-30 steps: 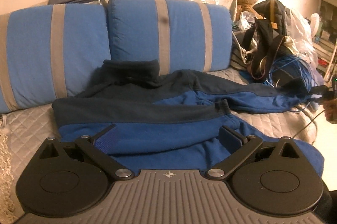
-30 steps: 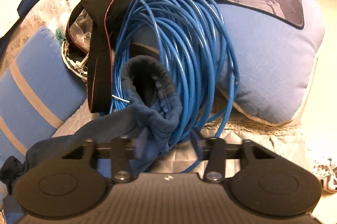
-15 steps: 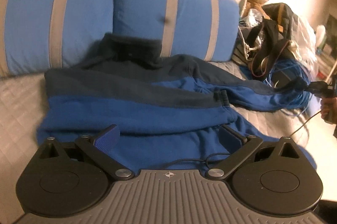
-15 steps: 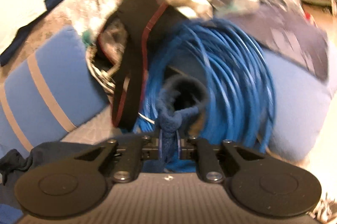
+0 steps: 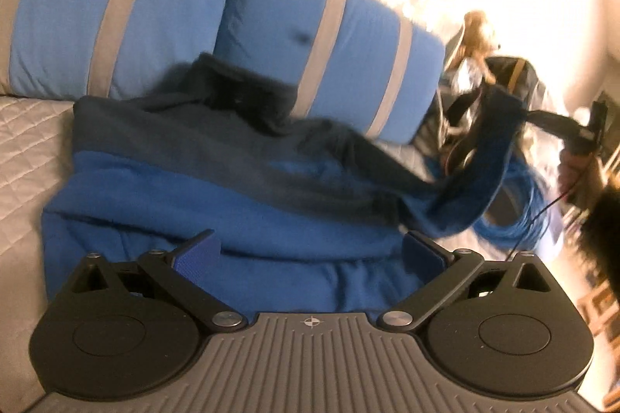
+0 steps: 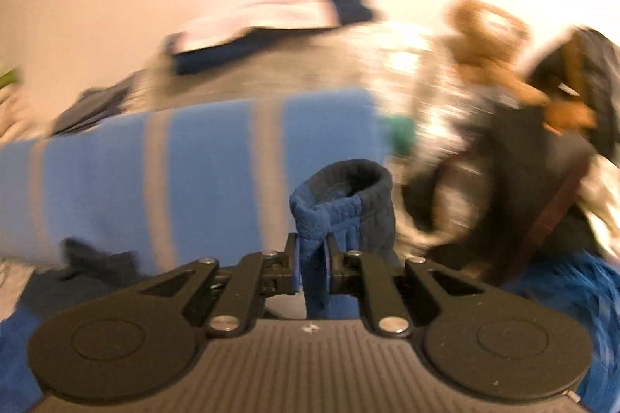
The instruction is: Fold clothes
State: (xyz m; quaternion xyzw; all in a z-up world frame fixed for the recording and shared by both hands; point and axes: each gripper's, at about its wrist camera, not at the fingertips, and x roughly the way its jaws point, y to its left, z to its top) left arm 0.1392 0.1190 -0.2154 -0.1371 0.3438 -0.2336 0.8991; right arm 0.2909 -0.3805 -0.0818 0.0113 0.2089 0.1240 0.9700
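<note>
A blue and navy sweater (image 5: pixel 217 196) lies spread on the quilted grey sofa seat (image 5: pixel 27 149), collar toward the cushions. My left gripper (image 5: pixel 310 250) is open, just above the sweater's lower body, touching nothing. My right gripper (image 6: pixel 312 265) is shut on the sweater's sleeve cuff (image 6: pixel 348 196). In the left wrist view the sleeve (image 5: pixel 484 165) is lifted off the seat and stretched up to the right gripper (image 5: pixel 581 137) at the far right.
Two blue cushions with grey stripes (image 5: pixel 317 25) stand behind the sweater. A teddy bear (image 5: pixel 478 33), dark bags (image 5: pixel 519 79) and a coil of blue cable (image 5: pixel 519 219) crowd the right end of the sofa. Folded clothes (image 6: pixel 271 21) lie on the sofa back.
My right gripper closed on the sleeve cuff, then lifted it up and swung left, away from the cable coil. My left gripper moved in closer over the sweater, still open.
</note>
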